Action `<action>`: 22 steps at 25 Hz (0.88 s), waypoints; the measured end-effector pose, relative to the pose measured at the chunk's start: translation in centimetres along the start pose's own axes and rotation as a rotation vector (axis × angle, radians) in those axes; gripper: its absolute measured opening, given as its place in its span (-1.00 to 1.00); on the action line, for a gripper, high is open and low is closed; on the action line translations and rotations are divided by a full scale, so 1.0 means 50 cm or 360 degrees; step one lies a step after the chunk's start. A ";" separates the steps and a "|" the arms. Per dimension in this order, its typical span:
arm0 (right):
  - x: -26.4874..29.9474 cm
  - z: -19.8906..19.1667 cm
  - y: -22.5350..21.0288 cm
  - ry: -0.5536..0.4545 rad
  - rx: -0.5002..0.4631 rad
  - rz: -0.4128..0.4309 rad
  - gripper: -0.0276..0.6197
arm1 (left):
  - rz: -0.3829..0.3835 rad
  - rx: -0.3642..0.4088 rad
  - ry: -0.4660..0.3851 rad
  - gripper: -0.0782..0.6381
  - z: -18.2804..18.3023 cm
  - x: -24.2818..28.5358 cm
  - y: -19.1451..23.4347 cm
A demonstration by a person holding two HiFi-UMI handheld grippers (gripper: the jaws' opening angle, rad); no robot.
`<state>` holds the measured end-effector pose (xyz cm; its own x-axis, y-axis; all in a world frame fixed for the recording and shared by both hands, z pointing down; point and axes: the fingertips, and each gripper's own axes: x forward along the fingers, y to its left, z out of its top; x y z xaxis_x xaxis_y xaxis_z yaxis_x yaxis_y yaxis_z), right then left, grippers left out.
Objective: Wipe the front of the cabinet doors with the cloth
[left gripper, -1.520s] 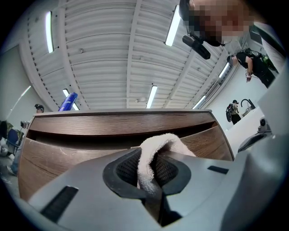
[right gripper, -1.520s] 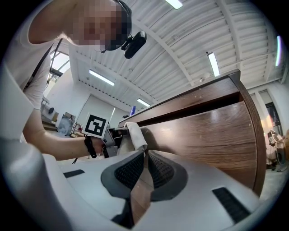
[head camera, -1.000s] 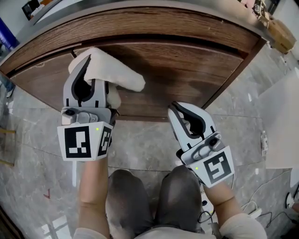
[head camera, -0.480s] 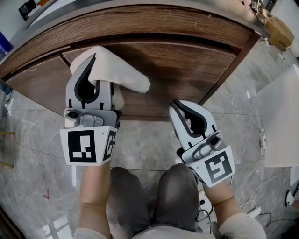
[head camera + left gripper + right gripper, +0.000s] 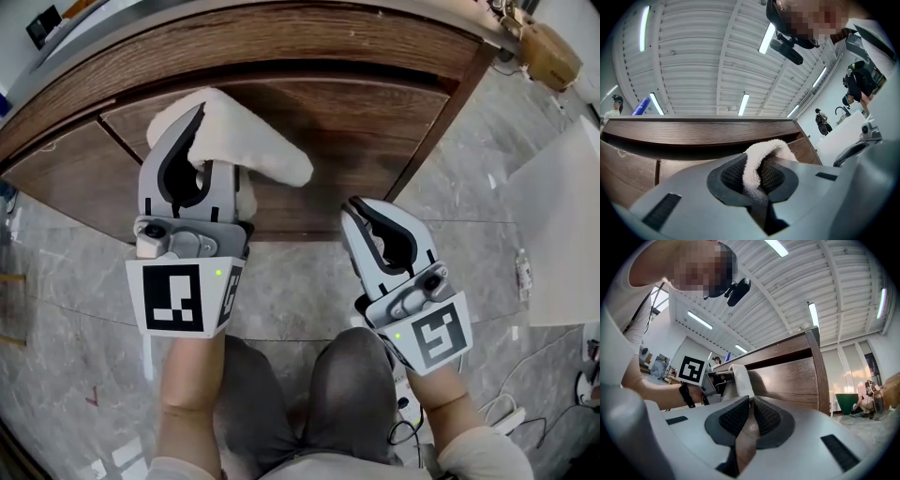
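**Cloth on door, left side nearer**

Clamped in left hand-held gripper point(image 5: 194, 127): one white cloth point(image 5: 258, 148), bunched ahead of the jaws against the cabinet door point(image 5: 375, 117), long axis running rightward. Right hand-held gripper point(image 5: 356, 211) pinched closed on nothing, lower, near the door's bottom edge. Count: one cloth, two door fronts, two grippers.

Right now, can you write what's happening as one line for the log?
left gripper: shut on cloth | cloth: against cabinet door | right gripper: shut, empty
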<state>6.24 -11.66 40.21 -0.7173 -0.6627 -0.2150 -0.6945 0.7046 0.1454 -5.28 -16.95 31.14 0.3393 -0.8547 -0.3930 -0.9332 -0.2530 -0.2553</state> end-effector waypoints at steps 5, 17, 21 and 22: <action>-0.021 0.002 -0.016 -0.0011 0.0006 -0.0052 -0.74 | -0.0103 -0.0027 -0.0002 -0.63 -0.005 0.016 -0.066; -0.076 0.007 -0.069 0.0033 -0.0031 -0.0178 -0.74 | -0.0213 -0.0050 -0.0073 -0.63 0.006 0.060 -0.177; -0.114 0.002 -0.100 0.0087 -0.0042 -0.0241 -0.74 | -0.0312 -0.0056 -0.0094 -0.63 0.011 0.085 -0.251; -0.126 0.000 -0.107 0.0105 -0.0049 -0.0251 -0.74 | -0.0342 -0.0050 -0.0100 -0.63 0.012 0.091 -0.271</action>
<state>14.48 -11.22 40.78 -0.6008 -0.7803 -0.1735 -0.7993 0.5833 0.1446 8.98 -17.14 32.26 0.5367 -0.7498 -0.3870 -0.8414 -0.4414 -0.3118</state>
